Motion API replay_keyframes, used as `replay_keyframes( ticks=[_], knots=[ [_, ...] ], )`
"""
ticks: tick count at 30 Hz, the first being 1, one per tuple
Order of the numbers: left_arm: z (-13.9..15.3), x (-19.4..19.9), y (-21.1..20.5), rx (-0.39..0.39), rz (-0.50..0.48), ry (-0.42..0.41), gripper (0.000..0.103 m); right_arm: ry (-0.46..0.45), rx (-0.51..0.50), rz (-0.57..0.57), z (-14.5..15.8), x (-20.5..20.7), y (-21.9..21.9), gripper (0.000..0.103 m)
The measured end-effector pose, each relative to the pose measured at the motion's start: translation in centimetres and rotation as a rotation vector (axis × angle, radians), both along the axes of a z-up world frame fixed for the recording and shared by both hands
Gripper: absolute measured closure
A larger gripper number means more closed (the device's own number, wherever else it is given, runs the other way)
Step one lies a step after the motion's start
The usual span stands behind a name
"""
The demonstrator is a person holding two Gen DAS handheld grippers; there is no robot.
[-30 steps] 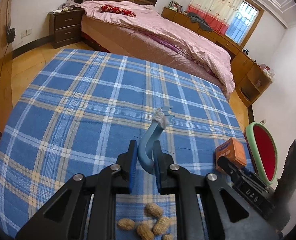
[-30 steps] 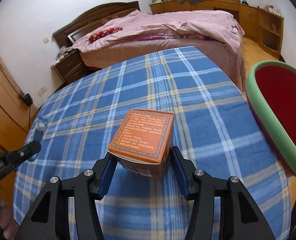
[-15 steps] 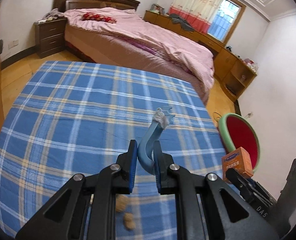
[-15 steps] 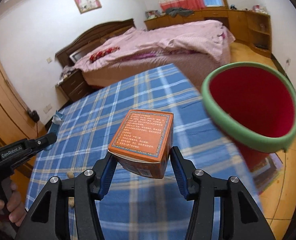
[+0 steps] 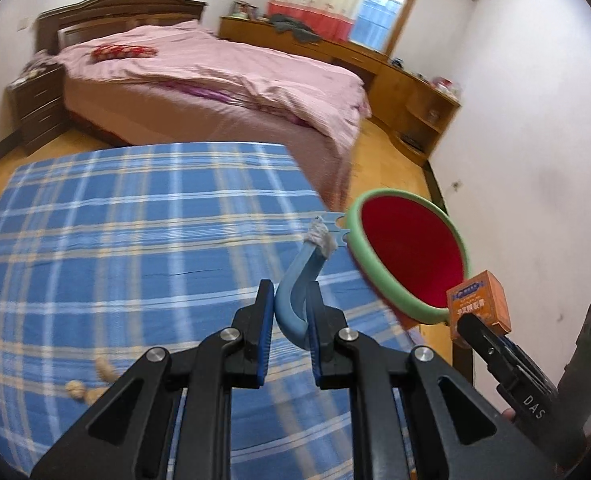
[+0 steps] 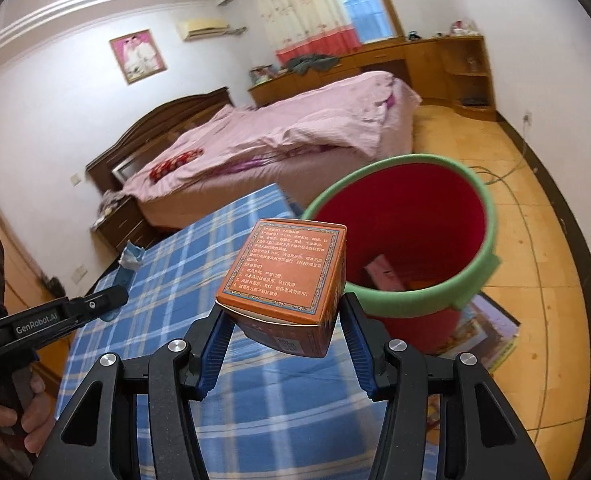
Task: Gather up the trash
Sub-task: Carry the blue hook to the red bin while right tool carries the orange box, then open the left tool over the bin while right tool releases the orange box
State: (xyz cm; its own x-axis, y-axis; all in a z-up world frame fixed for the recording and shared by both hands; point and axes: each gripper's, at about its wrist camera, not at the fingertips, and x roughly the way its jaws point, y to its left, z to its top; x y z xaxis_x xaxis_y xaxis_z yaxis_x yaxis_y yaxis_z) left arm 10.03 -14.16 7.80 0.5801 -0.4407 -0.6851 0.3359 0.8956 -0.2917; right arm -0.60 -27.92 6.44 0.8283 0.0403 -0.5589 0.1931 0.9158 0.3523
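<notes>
Blue hook (image 5: 295, 292) in left tool (image 5: 289, 312), tip toward bin (image 5: 407, 300).

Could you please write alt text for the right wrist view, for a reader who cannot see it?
The right gripper holds an orange box before a red bin with a green rim, beside a blue plaid table. A pink bed stands behind.

You see a printed cardboard box (image 6: 283, 276), a bin (image 6: 475, 208) with a matt green foam-like rim, checked cloth on the tabletop (image 5: 115, 248), glossy wooden floor (image 6: 543, 240)
</notes>
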Motion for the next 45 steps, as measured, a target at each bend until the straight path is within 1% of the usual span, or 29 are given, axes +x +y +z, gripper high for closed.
replay_keyframes(
  ticks=[4, 8, 12, 16, 21, 28, 34, 37, 38, 40, 42, 45],
  knots=[
    [-0.1, 0.7, -3.6, 0.022, -0.061, 0.002, 0.088, 0.007, 0.004, -0.043, -0.2, -0.1, -2.2, 0.048],
    [-0.3, 1.7, -6.6, 0.026, -0.111, -0.003, 0.088, 0.009, -0.01, -0.078, -0.1, 0.2, -3.9, 0.048],
    [-0.5, 2.7, -9.0, 0.032, -0.138, -0.015, 0.088, 0.007, -0.023, -0.099, 0.0, 0.8, -5.1, 0.048],
    [-1.6, 4.6, -11.5, 0.041, -0.168, 0.004, 0.088, 0.028, -0.032, -0.108, -0.4, 1.6, -6.6, 0.048],
    [-3.2, 6.3, -14.0, 0.052, -0.202, 0.031, 0.088, 0.054, -0.015, -0.115, -1.3, 2.8, -8.2, 0.048],
    [-5.1, 7.9, -16.3, 0.062, -0.233, 0.051, 0.088, 0.092, 0.002, -0.119, -3.1, 4.6, -10.0, 0.048],
    [-5.8, 8.8, -17.2, 0.087, -0.232, 0.044, 0.088, 0.11, 0.022, -0.125, -4.1, 5.5, -11.0, 0.048],
    [-5.9, 9.0, -17.3, 0.086, -0.226, 0.041, 0.088, 0.113, 0.02, -0.123, -4.2, 5.8, -11.2, 0.048],
    [-5.9, 9.0, -17.3, 0.09, -0.224, 0.043, 0.087, 0.112, 0.022, -0.12, -4.2, 5.8, -11.3, 0.047],
    [-5.9, 8.9, -17.3, 0.099, -0.217, 0.043, 0.08, 0.109, 0.024, -0.117, -4.1, 5.9, -11.2, 0.046],
    [-5.9, 9.0, -17.0, 0.104, -0.201, 0.039, 0.07, 0.107, 0.028, -0.109, -4.1, 6.0, -11.1, 0.046],
    [-5.9, 9.1, -16.3, 0.103, -0.173, 0.047, 0.065, 0.111, 0.015, -0.1, -4.2, 6.2, -10.8, 0.045]
  ],
)
